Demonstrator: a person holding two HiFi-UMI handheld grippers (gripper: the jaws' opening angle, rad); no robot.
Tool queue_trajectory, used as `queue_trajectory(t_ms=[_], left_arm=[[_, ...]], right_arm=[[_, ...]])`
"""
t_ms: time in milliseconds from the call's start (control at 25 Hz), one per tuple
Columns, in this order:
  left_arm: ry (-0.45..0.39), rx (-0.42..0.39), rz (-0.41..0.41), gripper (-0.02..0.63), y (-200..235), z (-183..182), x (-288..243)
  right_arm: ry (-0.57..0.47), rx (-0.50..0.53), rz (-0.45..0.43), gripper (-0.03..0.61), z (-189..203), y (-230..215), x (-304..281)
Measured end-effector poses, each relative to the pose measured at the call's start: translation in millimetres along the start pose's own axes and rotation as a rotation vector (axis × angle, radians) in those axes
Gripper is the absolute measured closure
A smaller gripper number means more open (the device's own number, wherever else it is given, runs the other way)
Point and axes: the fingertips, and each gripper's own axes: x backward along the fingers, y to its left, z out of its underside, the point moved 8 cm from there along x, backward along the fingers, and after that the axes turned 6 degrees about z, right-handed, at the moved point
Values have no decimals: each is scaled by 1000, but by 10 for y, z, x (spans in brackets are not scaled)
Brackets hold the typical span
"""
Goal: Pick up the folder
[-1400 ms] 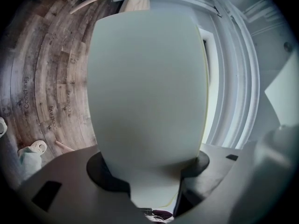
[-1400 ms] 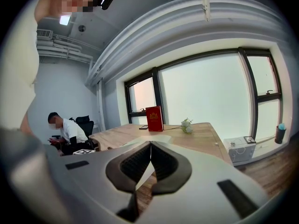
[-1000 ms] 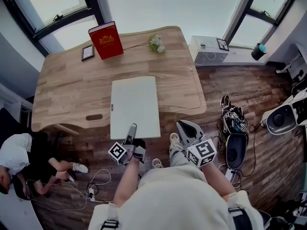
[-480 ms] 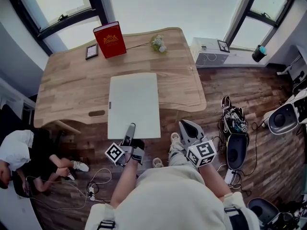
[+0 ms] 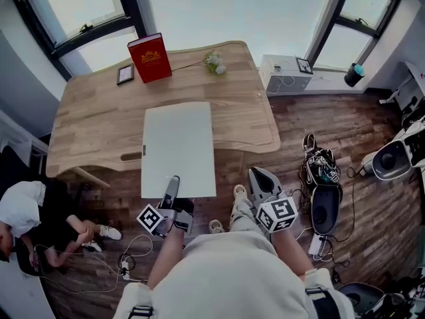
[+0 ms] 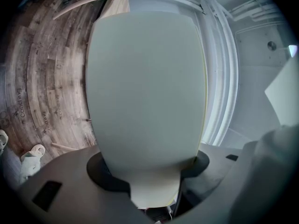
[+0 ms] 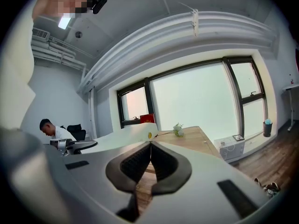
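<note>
A pale folder [image 5: 178,148] is gripped at its near edge by the left tongs [image 5: 172,182], and its near part is seen past the tabletop's [image 5: 93,121] near edge. The right tongs [image 5: 256,174] are held to its right, apart from it. At the far edge a red book [image 5: 150,57] is flanked by a small frame [image 5: 125,74] and white flowers [image 5: 214,62].

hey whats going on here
A person holds a gripper in each hand. The left gripper is clamped on the near edge of the pale folder, which juts out past the front edge of the wooden desk. The right gripper is shut and empty, off to the side.
</note>
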Motion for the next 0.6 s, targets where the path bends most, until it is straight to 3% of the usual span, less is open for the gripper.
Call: queue_trajectory(t_ms=[600], left_arm=[[20,-10,12,328,-198,-7,248]], right_arm=[[-19,6,-6,558,2,99,125]])
